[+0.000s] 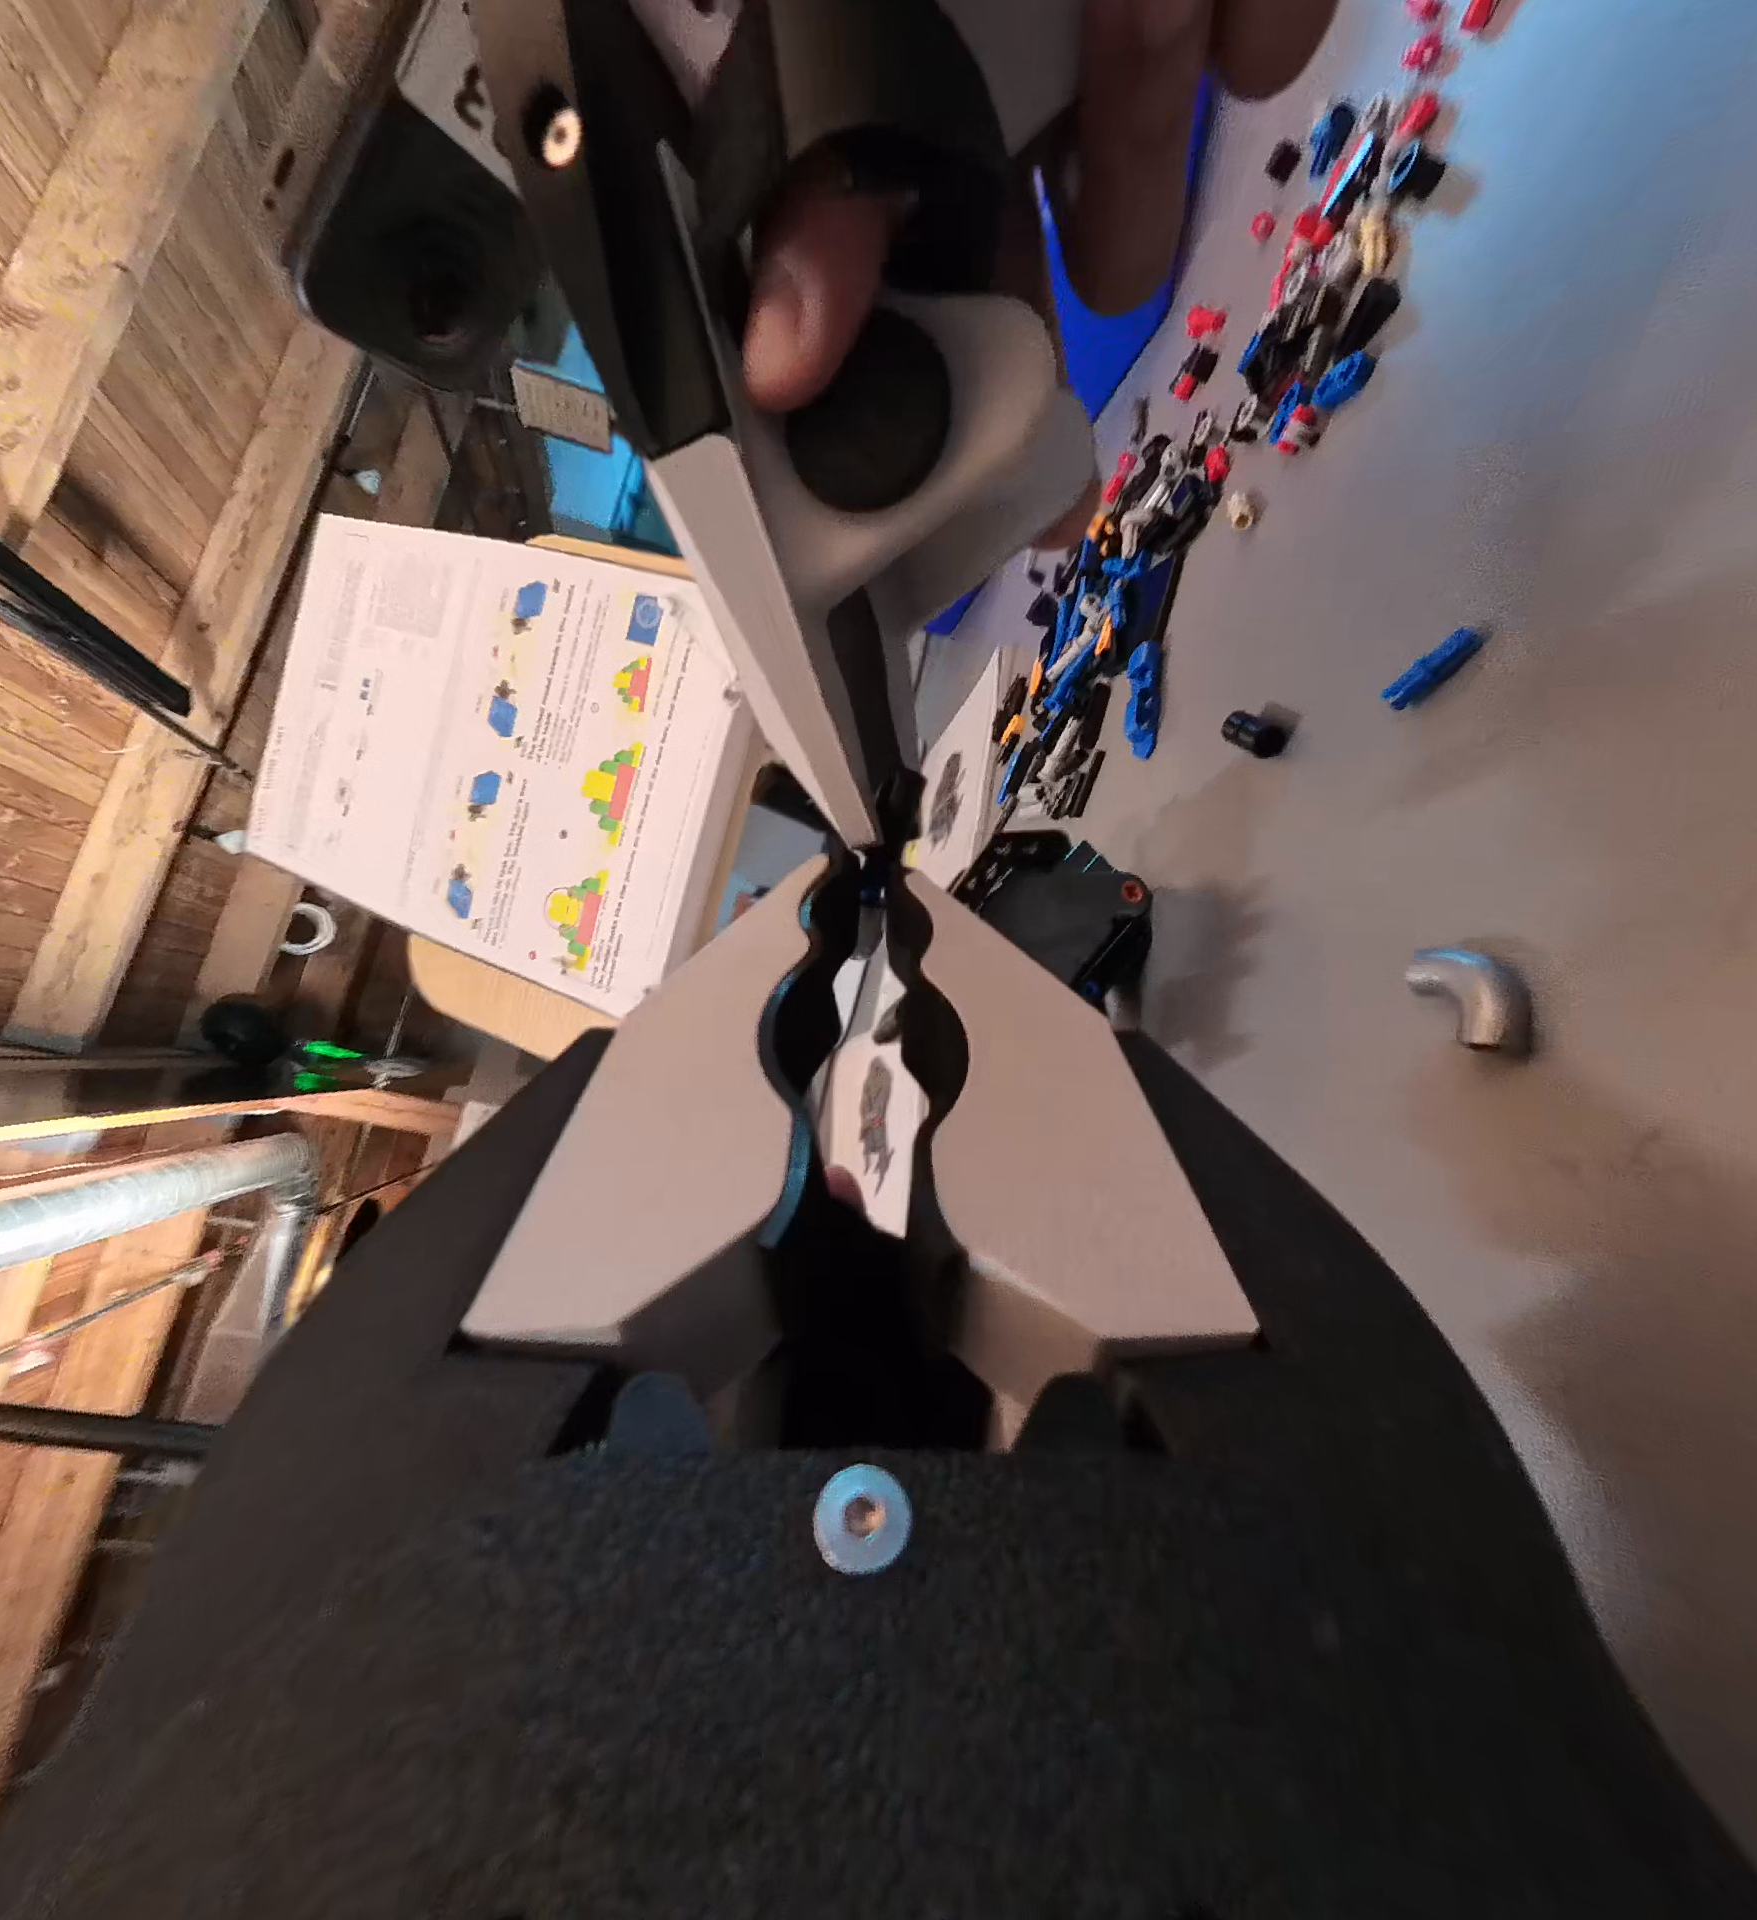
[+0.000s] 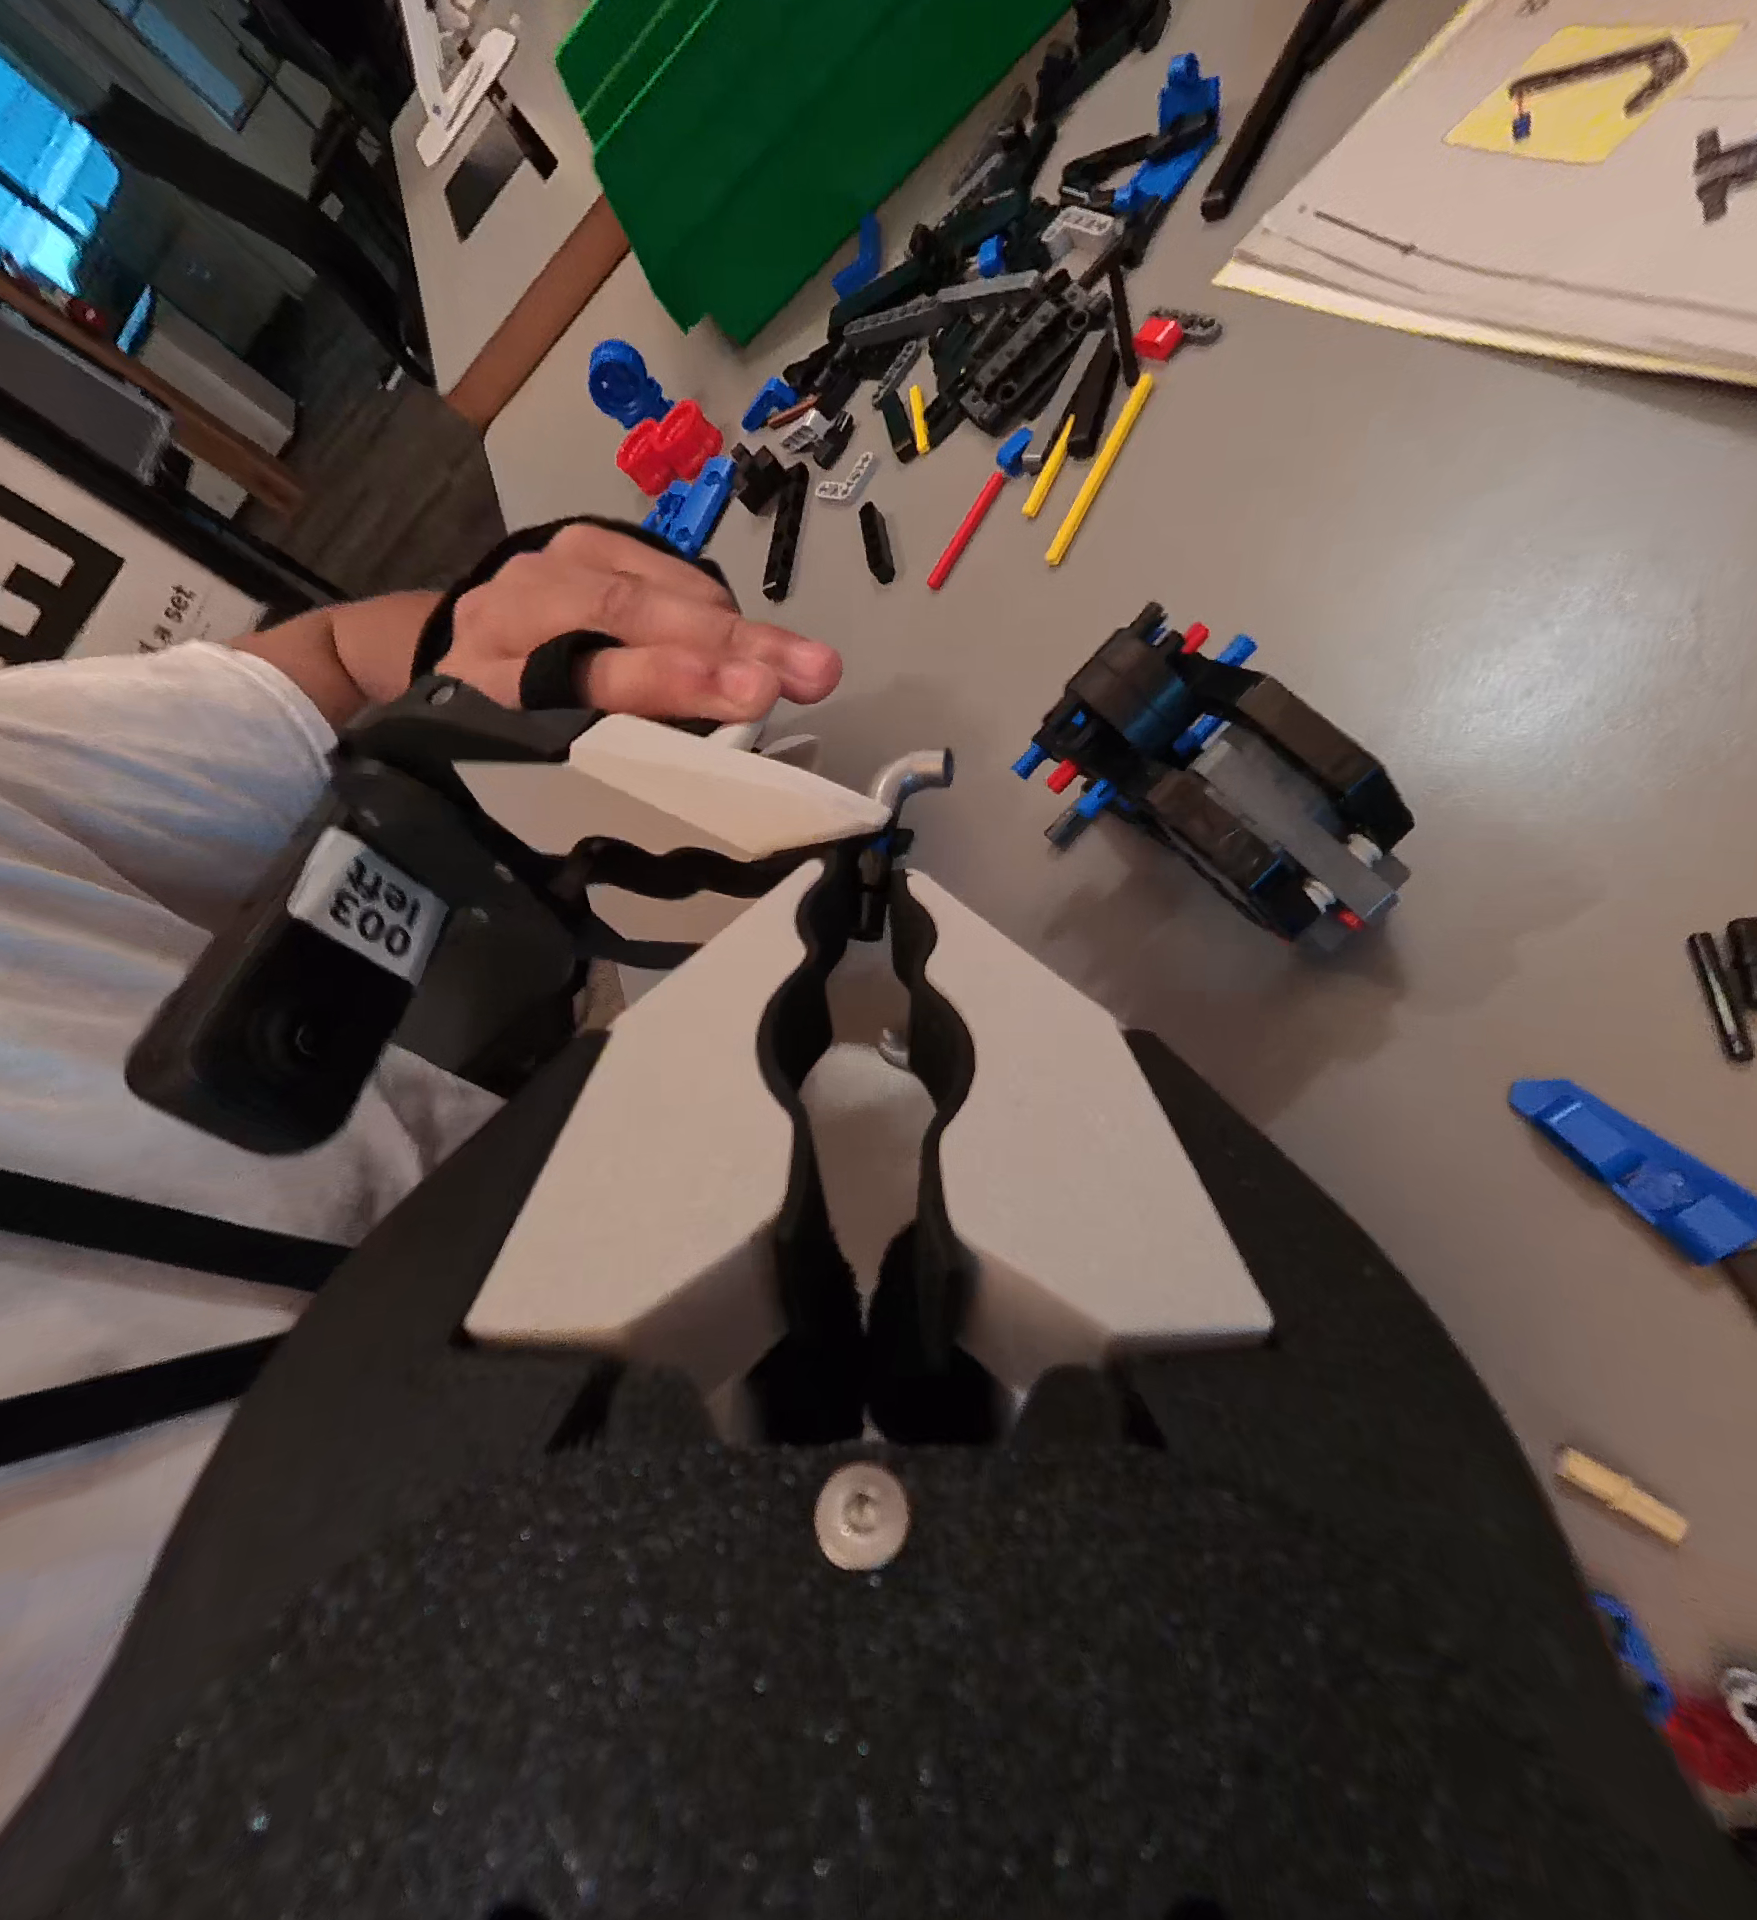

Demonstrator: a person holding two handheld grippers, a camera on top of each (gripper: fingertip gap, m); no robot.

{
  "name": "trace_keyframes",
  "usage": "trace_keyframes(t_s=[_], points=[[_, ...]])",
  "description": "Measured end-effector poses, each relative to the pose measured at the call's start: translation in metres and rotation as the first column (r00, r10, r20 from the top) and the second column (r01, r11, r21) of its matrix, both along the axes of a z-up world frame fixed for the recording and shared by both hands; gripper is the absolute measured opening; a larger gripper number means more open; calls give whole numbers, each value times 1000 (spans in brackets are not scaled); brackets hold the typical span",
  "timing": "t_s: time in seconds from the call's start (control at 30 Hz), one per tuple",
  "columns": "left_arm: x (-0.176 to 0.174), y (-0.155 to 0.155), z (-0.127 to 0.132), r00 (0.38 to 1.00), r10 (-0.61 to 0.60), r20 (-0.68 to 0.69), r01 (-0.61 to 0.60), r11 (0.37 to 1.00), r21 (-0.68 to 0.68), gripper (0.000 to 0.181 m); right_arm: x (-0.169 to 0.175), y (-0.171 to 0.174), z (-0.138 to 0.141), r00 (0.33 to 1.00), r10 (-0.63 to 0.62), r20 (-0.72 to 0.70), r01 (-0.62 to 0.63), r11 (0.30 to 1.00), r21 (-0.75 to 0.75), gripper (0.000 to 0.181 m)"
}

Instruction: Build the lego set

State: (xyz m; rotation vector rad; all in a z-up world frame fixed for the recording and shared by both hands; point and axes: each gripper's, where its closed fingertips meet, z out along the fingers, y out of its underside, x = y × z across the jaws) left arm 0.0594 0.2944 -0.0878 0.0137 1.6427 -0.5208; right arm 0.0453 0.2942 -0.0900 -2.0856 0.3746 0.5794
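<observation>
My left gripper point(image 1: 869, 868) is shut on a small blue pin piece point(image 1: 870, 896). My right gripper point(image 2: 869, 868) is shut on a small black piece point(image 2: 868, 906). The two grippers meet tip to tip above the grey table point(image 2: 1476, 582), and the two small pieces touch. The right gripper also shows in the left wrist view point(image 1: 889, 808), coming in from above. The left gripper shows in the right wrist view point(image 2: 869, 823), coming in from the left. A partly built black, grey and blue model point(image 2: 1227, 779) lies on the table beyond; it also shows in the left wrist view point(image 1: 1061, 914).
A silver elbow piece point(image 1: 1471, 997) lies near the model. Piles of loose pieces point(image 2: 999, 343) point(image 1: 1092, 644), yellow and red axles point(image 2: 1097, 468), a green plate point(image 2: 801, 135), an open instruction book point(image 2: 1580, 229), a blue panel point(image 2: 1643, 1169) and a printed sheet point(image 1: 500, 758) surround the work spot. Both grippers' tips are close together, under 4 cm apart.
</observation>
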Motion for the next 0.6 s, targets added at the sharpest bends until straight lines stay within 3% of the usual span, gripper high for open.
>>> trace_keyframes(t_s=[0.2, 0.3, 0.37, 0.47, 0.53, 0.6], points=[[-5, -2, 13, 995, -87, -46, 79, 985, -153, 3, -3, -12, 13, 976, 117, 185, -132, 989, 67, 22], [-10, -5, 21, 980, -182, -81, 154, 950, -271, 3, -2, -16, 24, 949, 177, 262, -230, 955, 189, 44], [-17, -9, 29, 958, -270, -91, 221, 905, -363, 3, -12, -15, 36, 950, 262, 167, -303, 901, 311, 73], [-26, -14, 37, 923, -376, -83, 301, 839, -454, 3, -23, -7, 44, 908, 410, -84, -338, 836, 433, 91], [-26, -13, 38, 919, -386, -81, 307, 829, -468, 3, -33, -3, 42, 840, 508, -189, -379, 800, 465, 90], [-24, -13, 36, 921, -380, -80, 305, 836, -457, 4, -39, 1, 44, 803, 553, -223, -388, 769, 509, 74]])
